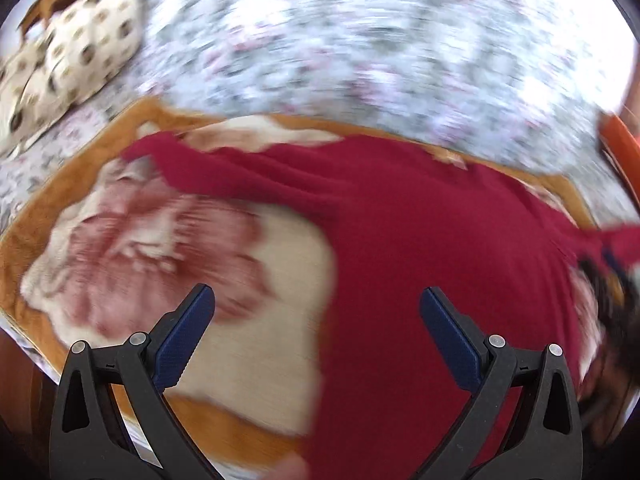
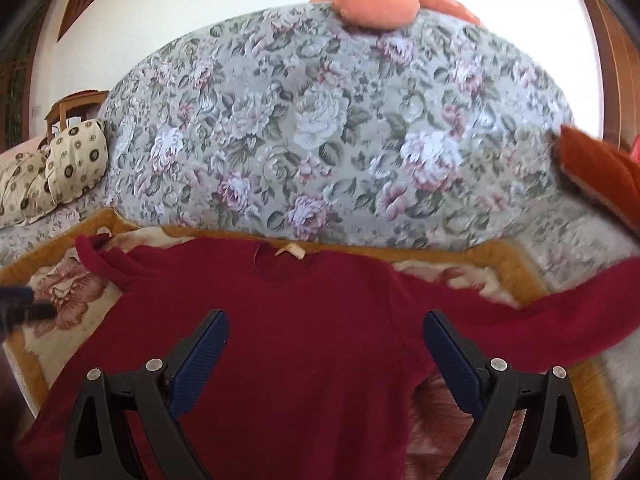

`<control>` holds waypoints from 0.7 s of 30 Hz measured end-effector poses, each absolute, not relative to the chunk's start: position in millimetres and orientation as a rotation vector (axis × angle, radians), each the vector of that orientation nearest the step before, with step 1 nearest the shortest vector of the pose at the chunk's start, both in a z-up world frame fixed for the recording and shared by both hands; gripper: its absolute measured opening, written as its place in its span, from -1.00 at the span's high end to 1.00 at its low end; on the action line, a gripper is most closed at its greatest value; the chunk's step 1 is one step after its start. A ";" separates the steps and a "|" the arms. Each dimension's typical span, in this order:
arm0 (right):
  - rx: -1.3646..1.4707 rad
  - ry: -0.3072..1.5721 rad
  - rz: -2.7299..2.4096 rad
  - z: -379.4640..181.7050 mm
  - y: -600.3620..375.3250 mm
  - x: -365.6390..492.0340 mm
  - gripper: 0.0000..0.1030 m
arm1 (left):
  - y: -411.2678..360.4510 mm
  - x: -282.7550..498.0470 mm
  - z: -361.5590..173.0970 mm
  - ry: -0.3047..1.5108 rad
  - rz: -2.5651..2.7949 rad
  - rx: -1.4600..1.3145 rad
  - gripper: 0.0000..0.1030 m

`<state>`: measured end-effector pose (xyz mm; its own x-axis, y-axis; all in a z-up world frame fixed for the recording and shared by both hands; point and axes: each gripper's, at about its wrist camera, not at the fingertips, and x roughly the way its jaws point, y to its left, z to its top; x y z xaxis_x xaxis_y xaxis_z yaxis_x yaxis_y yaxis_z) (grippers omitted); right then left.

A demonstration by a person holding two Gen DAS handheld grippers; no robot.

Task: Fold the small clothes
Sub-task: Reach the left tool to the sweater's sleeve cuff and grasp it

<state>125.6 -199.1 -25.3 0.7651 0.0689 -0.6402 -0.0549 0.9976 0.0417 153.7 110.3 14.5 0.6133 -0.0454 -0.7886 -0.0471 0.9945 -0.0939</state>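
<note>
Fingers of our left gripper [image 1: 317, 334] and right gripper [image 2: 326, 358] gape wide, holding nothing, above the dark red knitted sweater [image 2: 288, 320] spread flat with sleeves outstretched. We judge a shallow pinch could drag the plush rose-patterned blanket [image 2: 60, 304] along too. Behind rise the floral sofa [image 2: 320, 128] and spotted cream cushions [image 2: 76, 160].

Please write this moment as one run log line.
left hand-held gripper: open, empty | right hand-held gripper: open, empty | red sweater: spread flat on blanket, unfolded | left view blurred
</note>
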 end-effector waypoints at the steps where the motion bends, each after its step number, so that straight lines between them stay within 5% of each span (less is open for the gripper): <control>1: 0.031 0.728 0.080 -35.9 -196.4 128.3 -0.87 | 129.2 166.7 13.0 0.931 0.029 -0.132 -0.99; 10: 0.040 1.016 0.182 -92.9 -186.2 171.8 -0.83 | 315.7 274.2 14.0 0.996 0.210 -0.460 -0.99; 21: 0.004 1.056 0.149 -103.7 -180.8 175.2 -0.86 | 373.2 331.8 -27.6 1.031 0.116 -0.853 -0.96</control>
<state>175.2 -180.8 -103.7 0.4829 0.1244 -0.8668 -0.1204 0.9899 0.0749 331.8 373.2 -27.6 0.5378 -0.2933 -0.7904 -0.4616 0.6821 -0.5672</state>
